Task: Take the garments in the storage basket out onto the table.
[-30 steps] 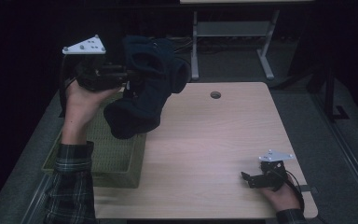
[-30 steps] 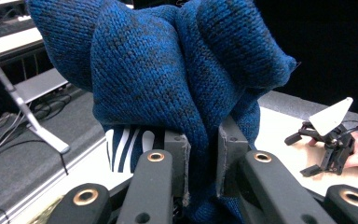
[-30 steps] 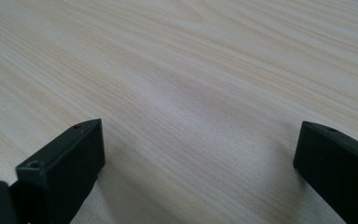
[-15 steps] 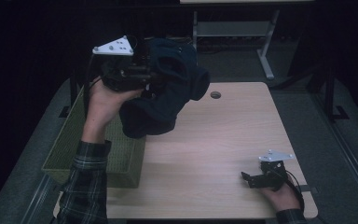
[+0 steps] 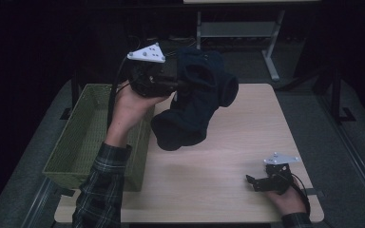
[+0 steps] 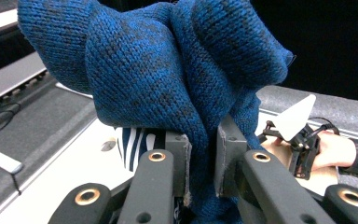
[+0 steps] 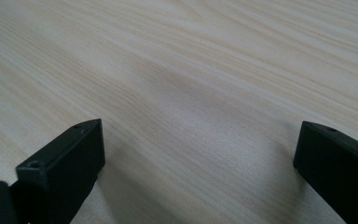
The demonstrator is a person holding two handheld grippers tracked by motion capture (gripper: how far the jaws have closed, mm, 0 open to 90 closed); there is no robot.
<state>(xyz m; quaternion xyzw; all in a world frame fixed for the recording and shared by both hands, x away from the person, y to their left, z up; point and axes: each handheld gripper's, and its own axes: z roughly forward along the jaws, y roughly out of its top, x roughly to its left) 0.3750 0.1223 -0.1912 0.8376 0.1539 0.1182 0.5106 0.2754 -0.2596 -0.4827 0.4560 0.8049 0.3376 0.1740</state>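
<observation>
A dark blue knitted garment [image 5: 192, 104] hangs bunched in the air above the left part of the wooden table [image 5: 228, 190]. My left gripper [image 5: 178, 85] is shut on a fold of it, held level by a hand in a plaid sleeve. In the left gripper view the knit [image 6: 168, 74] bulges over the jaws and a fold is pinched between the two pads [image 6: 180, 158]. My right gripper [image 5: 253, 181] rests on the table near its front right corner, jaws wide apart with only bare wood [image 7: 196, 116] between them.
A green woven basket [image 5: 76, 142] stands at the table's left edge, below my left forearm. A small round hole [image 5: 220, 95] sits near the table's far edge, partly behind the garment. A metal table frame [image 5: 237, 33] stands beyond.
My left gripper has carried the garment rightward, away from over the basket toward the table's middle, and slightly lower. The right gripper has stayed in place.
</observation>
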